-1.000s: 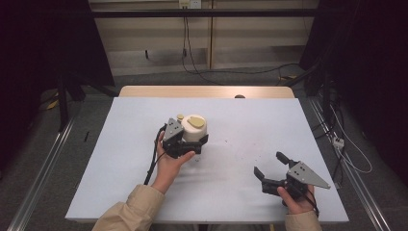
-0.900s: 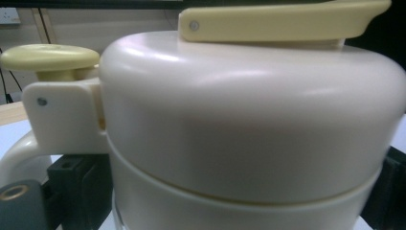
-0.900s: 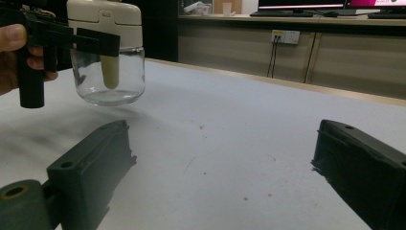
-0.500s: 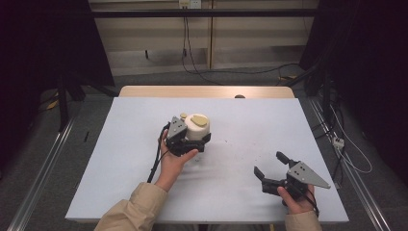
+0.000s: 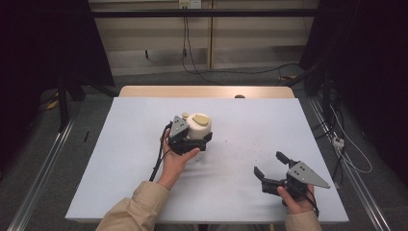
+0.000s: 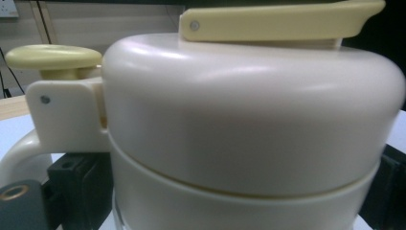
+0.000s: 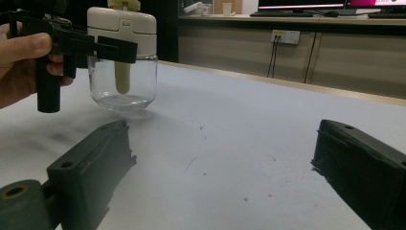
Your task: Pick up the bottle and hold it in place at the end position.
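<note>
A clear glass jar (image 7: 122, 81) with a cream lid (image 5: 198, 126) and a pale yellow lever on top (image 6: 277, 21) is at the table's middle. My left gripper (image 5: 195, 140) is shut on it, its black jaws clamping the jar just under the lid, one on each side (image 7: 95, 48). I cannot tell whether the jar's base touches the table or hangs just above it. The lid's wall (image 6: 249, 110) is right in front of the left gripper view's camera. My right gripper (image 5: 268, 163) rests low near the front right, open, with nothing between its jaws (image 7: 222, 132).
The white table (image 5: 288, 125) has a wooden strip along its far edge (image 5: 207, 91). Metal rails run along the floor on both sides. Cables hang on the back wall (image 5: 185, 43).
The left gripper has carried the jar slightly to the right. The right gripper has stayed in place, still open.
</note>
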Available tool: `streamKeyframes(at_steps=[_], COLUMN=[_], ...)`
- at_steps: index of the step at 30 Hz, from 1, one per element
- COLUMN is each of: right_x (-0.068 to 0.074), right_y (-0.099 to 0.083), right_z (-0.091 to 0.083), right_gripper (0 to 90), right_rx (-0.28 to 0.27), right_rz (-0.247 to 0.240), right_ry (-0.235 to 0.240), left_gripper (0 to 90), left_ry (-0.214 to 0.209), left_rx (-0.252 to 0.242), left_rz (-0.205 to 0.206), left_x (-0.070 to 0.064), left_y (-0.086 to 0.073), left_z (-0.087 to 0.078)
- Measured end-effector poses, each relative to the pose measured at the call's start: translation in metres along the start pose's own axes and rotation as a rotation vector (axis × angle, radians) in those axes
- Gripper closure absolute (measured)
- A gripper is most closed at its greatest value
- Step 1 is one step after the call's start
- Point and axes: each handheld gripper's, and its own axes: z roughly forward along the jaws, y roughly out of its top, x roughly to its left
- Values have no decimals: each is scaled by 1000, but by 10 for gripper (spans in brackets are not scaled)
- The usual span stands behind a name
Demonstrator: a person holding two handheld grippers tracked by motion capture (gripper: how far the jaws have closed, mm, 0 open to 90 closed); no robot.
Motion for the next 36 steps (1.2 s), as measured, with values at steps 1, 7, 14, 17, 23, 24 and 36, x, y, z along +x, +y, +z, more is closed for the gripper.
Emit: streamKeyframes(at_steps=[1,7,14,17,23,24,36], right_x=[0,0,0,0,-1,-1,-1], right_y=[0,0,0,0,0,0,0], right_z=[0,1,0,0,0,0,0], right_gripper=[51,51,51,51,51,51,51], right_rx=[1,4,-1,-1,-1,-2,-5], right_rz=[-1,-7,1,-2,1,1,12], right_ry=[0,4,-1,1,0,0,3], left_gripper=[56,56,56,56,57,57,57], left_ry=[1,7,-2,0,-4,-5,0], left_rx=[-1,3,4,7,6,3,10], left_rz=[-2,-1,8,-1,5,5,-5], left_x=[0,-1,-4,-5,-6,-6,-11], left_y=[0,2,4,3,5,6,8], left_z=[0,4,9,11,14,15,28])
